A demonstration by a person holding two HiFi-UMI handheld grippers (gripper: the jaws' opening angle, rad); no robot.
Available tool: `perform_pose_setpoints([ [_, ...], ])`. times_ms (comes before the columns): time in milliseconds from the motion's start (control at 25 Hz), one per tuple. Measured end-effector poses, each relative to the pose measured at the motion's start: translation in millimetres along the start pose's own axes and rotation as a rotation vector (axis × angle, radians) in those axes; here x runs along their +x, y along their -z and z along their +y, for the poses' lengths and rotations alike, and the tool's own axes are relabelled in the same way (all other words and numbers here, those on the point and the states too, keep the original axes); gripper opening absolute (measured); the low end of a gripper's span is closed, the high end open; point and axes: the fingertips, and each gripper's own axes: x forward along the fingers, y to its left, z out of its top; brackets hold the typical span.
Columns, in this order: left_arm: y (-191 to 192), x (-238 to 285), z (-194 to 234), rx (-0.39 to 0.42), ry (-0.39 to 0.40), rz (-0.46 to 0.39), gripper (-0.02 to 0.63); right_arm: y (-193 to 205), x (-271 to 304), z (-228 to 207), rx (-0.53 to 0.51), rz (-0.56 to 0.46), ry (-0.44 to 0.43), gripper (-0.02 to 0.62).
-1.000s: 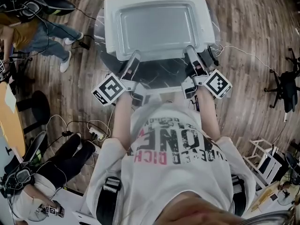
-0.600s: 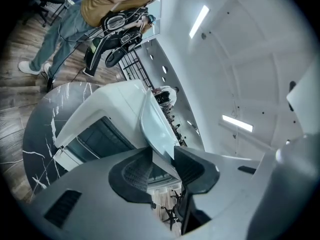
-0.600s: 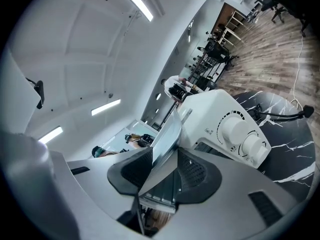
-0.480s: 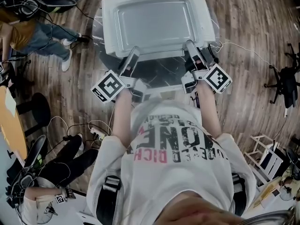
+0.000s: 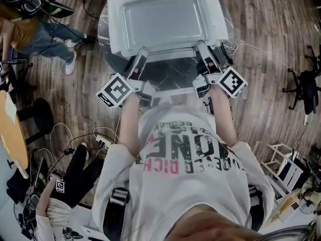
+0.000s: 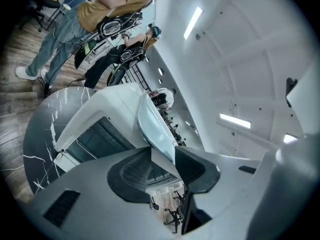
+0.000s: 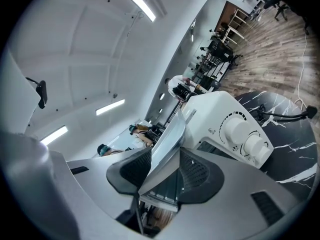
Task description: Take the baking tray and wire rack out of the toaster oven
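Note:
The silver baking tray (image 5: 165,19) lies flat on top of the white toaster oven (image 5: 114,29), which stands on a round dark marble table (image 5: 175,77). My left gripper (image 5: 140,58) is at the tray's near left rim and my right gripper (image 5: 203,51) at its near right rim. In the left gripper view the tray (image 6: 152,126) has its edge between the left gripper (image 6: 162,159) jaws, with a gap beside one pad. In the right gripper view the tray (image 7: 170,134) runs likewise through the right gripper (image 7: 165,171). Both pairs of jaws have just been opening. No wire rack is visible.
The oven's knobs (image 7: 245,136) face the right gripper's side. Cables trail over the wooden floor (image 5: 271,59). A person in jeans (image 5: 45,34) stands at the upper left, another crouches at the lower left (image 5: 65,195). A black chair base (image 5: 303,92) is at the right.
Both grippers stay at the tray's near edge. The oven and tray sit slightly higher in the head view. The person at the lower left has shifted.

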Motion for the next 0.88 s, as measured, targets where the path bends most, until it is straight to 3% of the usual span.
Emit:
perform_pose_setpoints([
  [200,12.3,-18.0,-3.8,0.007,-0.003,-0.016,0.144,1.9,-16.4,5.8,-0.019,0.002,-0.05,0.149],
  [680,63.2,-62.3,-15.6,-0.02,-0.058,-0.072,0.135,13.2,-80.8,-3.7,-0.005,0.039,-0.044,0.147],
  [880,95.7,-83.0,-18.4,-0.038,-0.081,-0.081,0.129,22.9,-117.2,-19.3,0.032,0.04,0.005,0.137],
])
